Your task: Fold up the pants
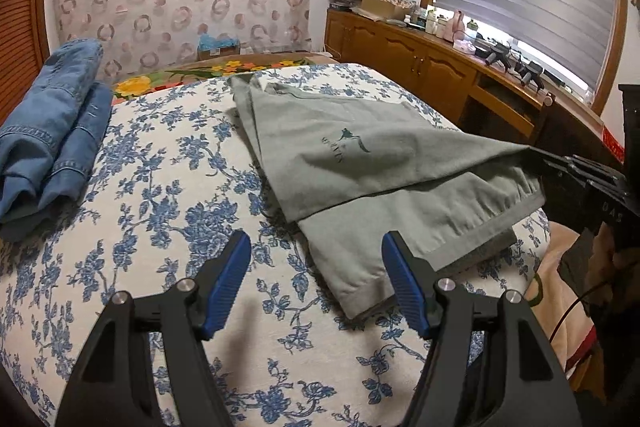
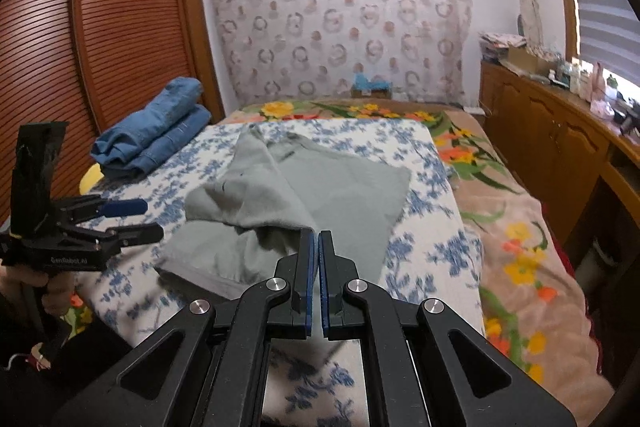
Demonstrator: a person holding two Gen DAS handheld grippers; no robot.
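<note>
Grey-green pants (image 1: 360,163) (image 2: 332,187) lie partly folded on the bed's blue-flowered cover (image 1: 160,187) (image 2: 424,227). My right gripper (image 2: 317,233) is shut on an edge of the pants and holds that flap raised above the lower layer. In the left wrist view the right gripper (image 1: 538,155) shows at the right, with the cloth rising to its tip. My left gripper (image 1: 316,237) (image 2: 154,219) hangs open just above the cover at the pants' near hem, with nothing between its blue pads (image 1: 230,283).
Folded blue jeans (image 1: 52,131) (image 2: 156,135) sit at the cover's far left. A flowered blanket (image 2: 520,227) covers the bed's right side, beside a wooden cabinet (image 1: 420,63) (image 2: 552,135) cluttered on top. A slatted wardrobe (image 2: 100,27) stands on the left. A hand (image 2: 24,279) holds the left gripper.
</note>
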